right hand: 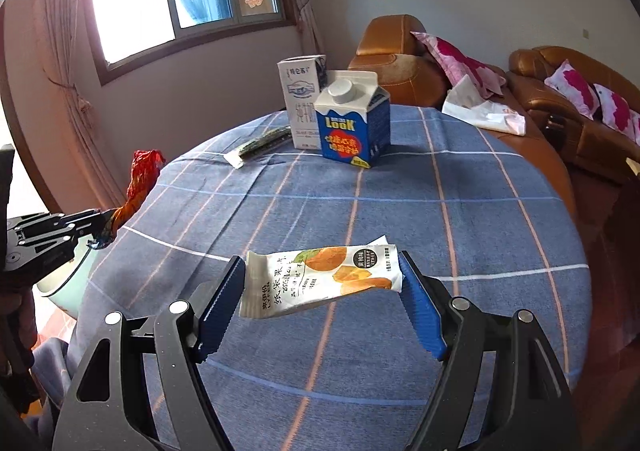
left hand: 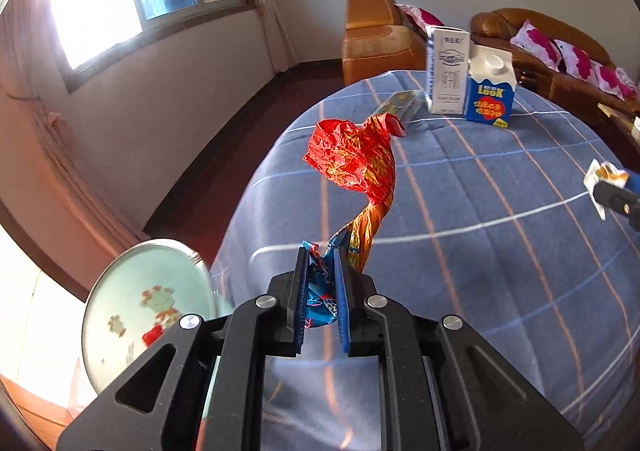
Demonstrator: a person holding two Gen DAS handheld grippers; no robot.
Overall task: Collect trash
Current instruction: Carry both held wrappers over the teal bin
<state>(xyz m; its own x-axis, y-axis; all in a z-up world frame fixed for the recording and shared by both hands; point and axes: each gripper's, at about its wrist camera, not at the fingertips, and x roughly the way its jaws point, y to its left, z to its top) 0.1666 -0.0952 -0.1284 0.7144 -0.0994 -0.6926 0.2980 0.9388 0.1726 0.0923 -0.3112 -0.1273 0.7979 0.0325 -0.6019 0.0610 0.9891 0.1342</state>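
Crumpled red-orange foil wrapper (left hand: pixel 356 159) is pinched in the left gripper (left hand: pixel 322 291), white fruit-snack packet (right hand: pixel 320 279) between the right gripper's (right hand: pixel 320 303) spread fingers; two milk cartons (right hand: pixel 340 115) and a flat green wrapper (right hand: pixel 260 145) remain on the far desk (right hand: pixel 440 211).

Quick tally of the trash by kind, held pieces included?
Cartons: 2 - white carton, blue carton.
Wrappers: 3 - red wrapper in left gripper, white fruit wrapper in right gripper, dark wrapper on the tablecloth.
Total: 5
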